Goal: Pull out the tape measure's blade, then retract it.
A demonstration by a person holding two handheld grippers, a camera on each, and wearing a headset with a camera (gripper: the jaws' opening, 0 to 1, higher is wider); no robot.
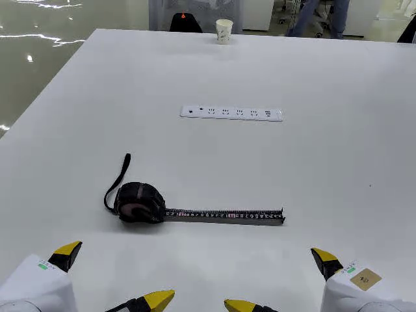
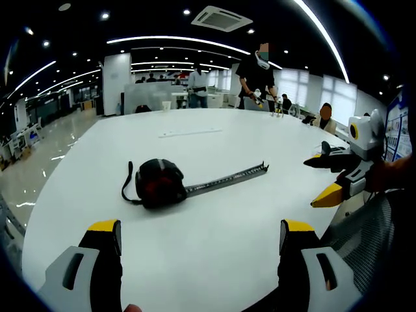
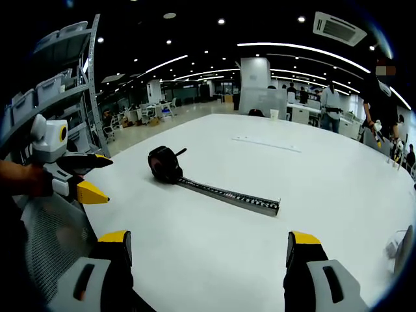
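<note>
— While weighing up the retract, look first at the tape measure [image 1: 140, 203]: lying on the white tabletop [image 1: 338, 149], left of centre, with the blade [image 1: 224, 215] drawn out flat to the right and the wrist strap [image 1: 119, 174] trailing toward the far side.

— Agreed. Judged as pull done, retract left to do. Both jaw pairs spread wide, gripping nothing: left hand-held gripper [image 1: 117, 273] at the near edge, on the near side of the case [image 2: 159, 183]; right hand-held gripper [image 1: 278, 279] near the hooked end [image 1: 282, 215]. Each well apart from the tape.

— So pin the case first with the left hand-held gripper, closing across the flat sides, clear of the strap.

— And guide the hooked end with the right hand-held gripper. Probably a lock to release, though cannot tell from here where to find it.

— Feed the blade back slowly rather than letting go; otherwise risk a whipping tip or a case skidding on the smooth top.

— Keep the blade straight and low. No worry about the power strip [image 1: 231, 112] or paper cup [image 1: 223, 30], both well off on the far side.
</note>
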